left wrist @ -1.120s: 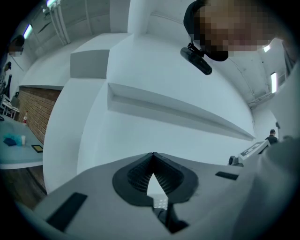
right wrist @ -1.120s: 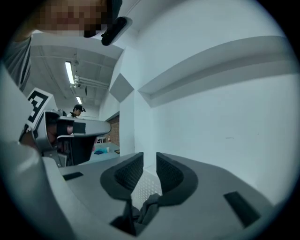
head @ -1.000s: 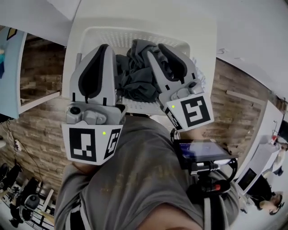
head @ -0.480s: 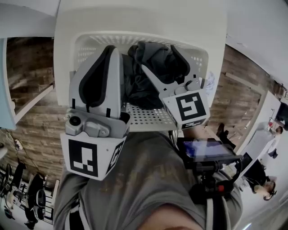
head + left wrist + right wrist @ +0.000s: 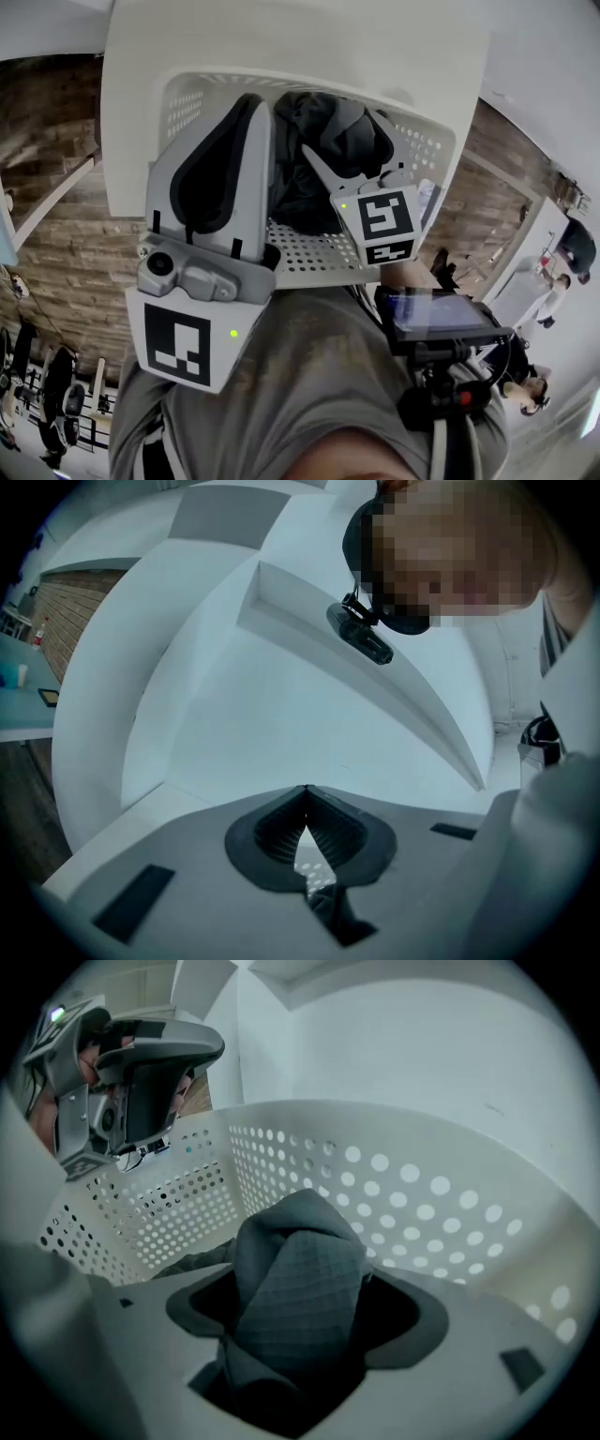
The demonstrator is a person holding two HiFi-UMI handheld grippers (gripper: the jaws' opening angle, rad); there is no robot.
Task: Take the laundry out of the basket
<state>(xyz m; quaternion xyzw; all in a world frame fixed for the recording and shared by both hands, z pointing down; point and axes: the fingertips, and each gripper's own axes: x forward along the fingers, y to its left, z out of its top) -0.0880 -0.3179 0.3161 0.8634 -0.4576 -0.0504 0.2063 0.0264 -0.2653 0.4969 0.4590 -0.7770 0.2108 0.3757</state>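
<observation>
No words, numbers or brand names can be read in any view. The only signs are black-and-white square code patterns, which carry no letters. One marker [image 5: 178, 344] stands on the front face of the cube on the left gripper [image 5: 253, 105], and part of another shows on the cube's side face. A further marker [image 5: 386, 216] stands on the cube of the right gripper [image 5: 337, 131]. The screen [image 5: 436, 314] at the person's chest shows nothing legible.
</observation>
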